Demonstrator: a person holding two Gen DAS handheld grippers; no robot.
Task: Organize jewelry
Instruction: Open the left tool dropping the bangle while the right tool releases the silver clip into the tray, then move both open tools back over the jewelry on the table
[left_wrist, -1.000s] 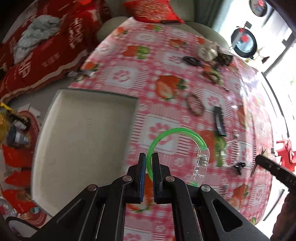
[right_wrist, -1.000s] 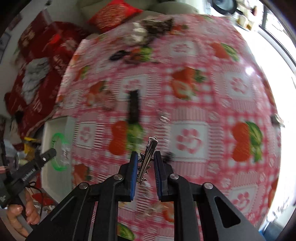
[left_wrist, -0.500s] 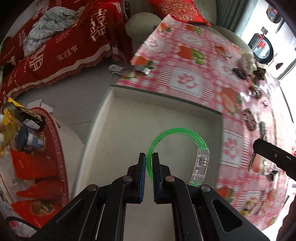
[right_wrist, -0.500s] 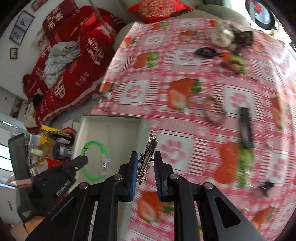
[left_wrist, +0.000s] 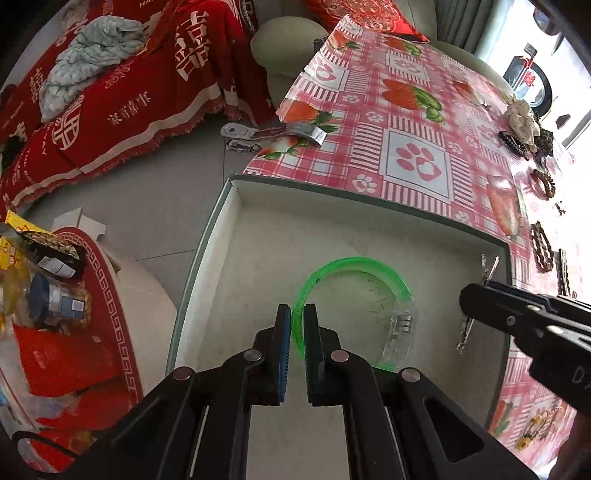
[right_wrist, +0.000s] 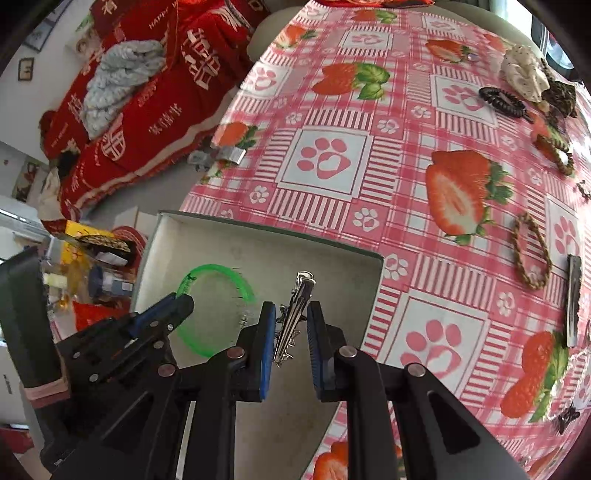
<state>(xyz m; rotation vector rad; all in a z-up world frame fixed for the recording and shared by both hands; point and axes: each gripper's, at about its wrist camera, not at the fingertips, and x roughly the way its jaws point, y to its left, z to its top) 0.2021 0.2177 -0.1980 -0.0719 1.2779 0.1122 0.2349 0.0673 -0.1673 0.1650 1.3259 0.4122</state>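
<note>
Left hand-held gripper pinching green bangle, right hand-held gripper clamping metal hair clip; both over white box—lower, release gently, clip toward 3 o'clock.

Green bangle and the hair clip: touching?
Apart. Left wrist view shows bare box floor between the green bangle, held in the left gripper, and the hair clip in the right gripper.

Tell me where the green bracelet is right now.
The green bracelet is pinched in the left gripper, over the white box at the table's edge, left of the right gripper holding the metal hair clip.
</note>
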